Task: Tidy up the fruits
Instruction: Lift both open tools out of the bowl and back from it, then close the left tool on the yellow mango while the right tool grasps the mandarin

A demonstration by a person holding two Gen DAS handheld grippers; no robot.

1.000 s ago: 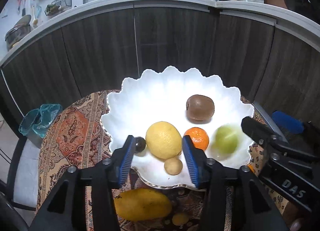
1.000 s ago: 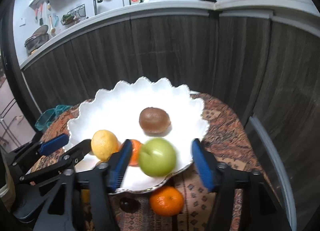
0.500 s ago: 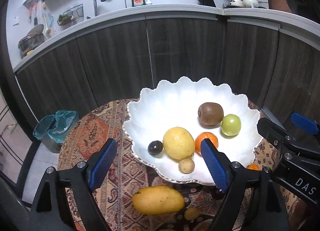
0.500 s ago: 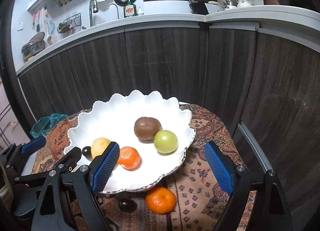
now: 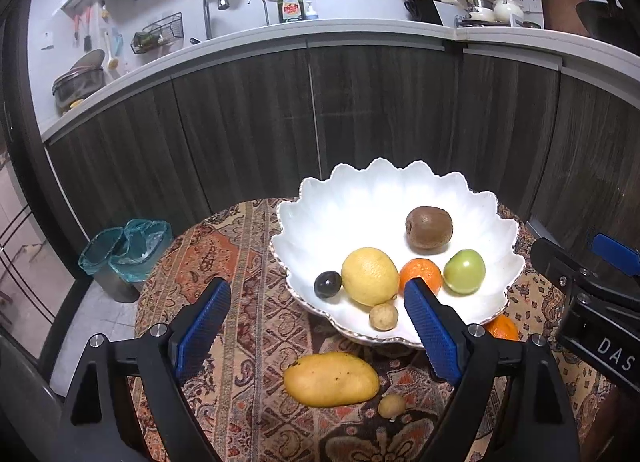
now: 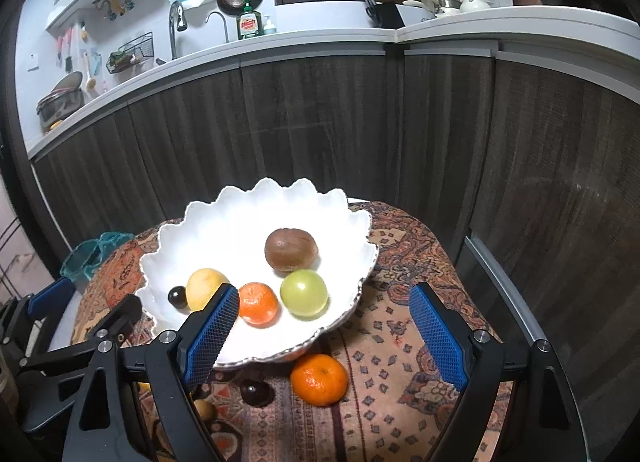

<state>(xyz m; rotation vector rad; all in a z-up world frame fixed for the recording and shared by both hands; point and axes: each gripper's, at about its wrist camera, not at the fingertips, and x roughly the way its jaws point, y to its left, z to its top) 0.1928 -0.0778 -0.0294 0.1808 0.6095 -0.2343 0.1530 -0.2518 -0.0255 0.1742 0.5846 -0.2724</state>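
— Status? 
— Six fruits are sitting in the bowl (image 5: pixel 400 189) ahead of both tools; left tool (image 5: pixel 316 328) and right tool (image 6: pixel 324 336) are gaping, empty.
— Outstanding? 
— Mango (image 5: pixel 331 378), mandarin (image 6: pixel 319 379), seemingly three small fruits are lying beneath them.

txt: "DAS" | white letters on black body of right tongs (image 5: pixel 615 354) | other labels unreadable
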